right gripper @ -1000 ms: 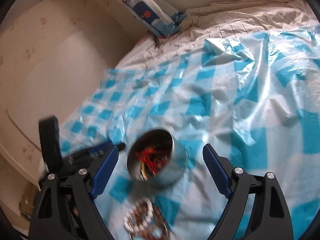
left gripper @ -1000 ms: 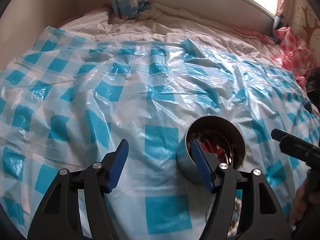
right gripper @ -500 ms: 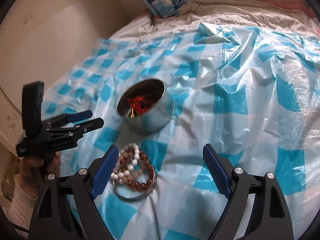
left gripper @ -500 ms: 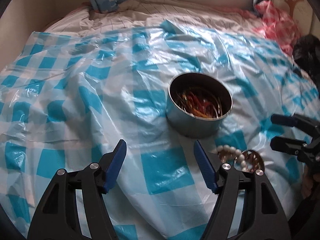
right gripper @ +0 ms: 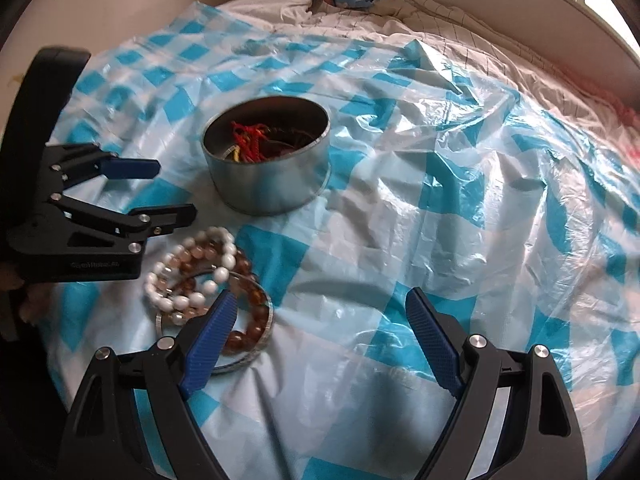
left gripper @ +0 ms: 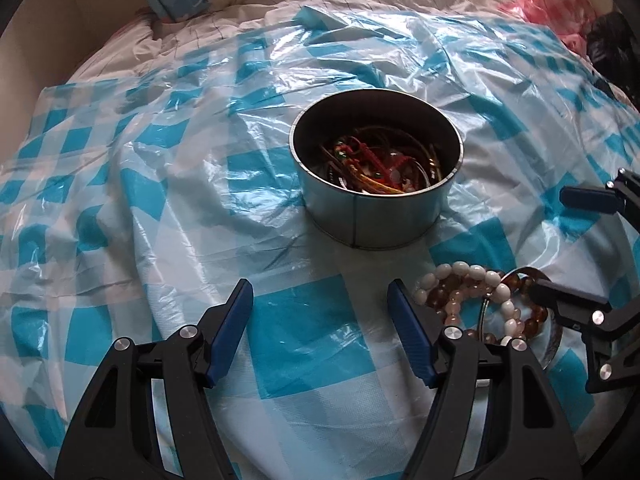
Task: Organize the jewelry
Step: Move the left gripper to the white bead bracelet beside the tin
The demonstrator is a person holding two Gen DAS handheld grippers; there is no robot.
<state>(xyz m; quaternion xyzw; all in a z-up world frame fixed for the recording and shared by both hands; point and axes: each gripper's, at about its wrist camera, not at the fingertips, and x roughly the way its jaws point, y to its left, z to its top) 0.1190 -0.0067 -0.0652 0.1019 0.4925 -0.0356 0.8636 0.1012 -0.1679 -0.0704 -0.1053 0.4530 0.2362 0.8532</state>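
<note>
A window is caught only at the right wrist view's upper corner, a pink cloth [left gripper: 548, 0] only in the left. The bead bracelets [right gripper: 200, 276] lie on a shallow lid just before the round tin [right gripper: 266, 160] on the blue-checked plastic sheet [right gripper: 440, 184], partly masked in each view by a fingertip. Both the left gripper [left gripper: 320, 332] and the right gripper [right gripper: 320, 344] are seen with jaws apart and nothing between them.

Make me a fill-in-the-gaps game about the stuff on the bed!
1. The round metal tin has no ____ on it.
2. The beaded bracelets lie in a shallow lid beside the tin, not ____ it.
3. The plastic sheet has a pattern of white and ____ squares.
4. Both the left gripper and the right gripper have their jaws ____.

Missing words: lid; inside; blue; open
</note>
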